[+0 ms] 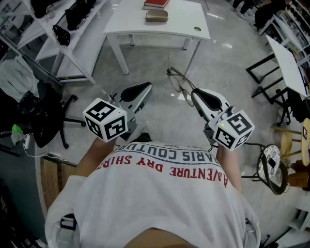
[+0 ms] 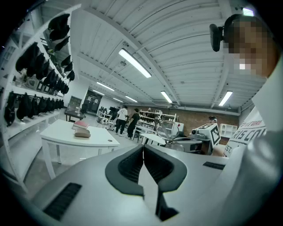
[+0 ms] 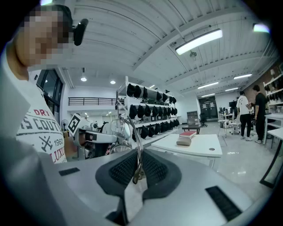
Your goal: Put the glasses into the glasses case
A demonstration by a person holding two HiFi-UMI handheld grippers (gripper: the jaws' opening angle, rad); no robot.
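My right gripper point(image 1: 194, 92) is shut on the thin-framed glasses point(image 1: 178, 83), which stick out from its tip over the floor; in the right gripper view the glasses point(image 3: 125, 129) rise from between the closed pads. My left gripper point(image 1: 145, 87) is shut with nothing in it, held level beside the right one. Its pads point(image 2: 132, 165) meet in the left gripper view. The brown glasses case point(image 1: 157, 15) lies closed on the white table point(image 1: 179, 24) ahead, next to a red book point(image 1: 156, 4). Both also show in the gripper views, the case point(image 2: 82, 132) small and far off.
A shelving rack point(image 1: 58, 29) with dark caps stands left of the table. A black office chair point(image 1: 43, 116) is at the left, and a black-framed table point(image 1: 286, 63) and stools at the right. People stand far off in the room point(image 2: 126, 121).
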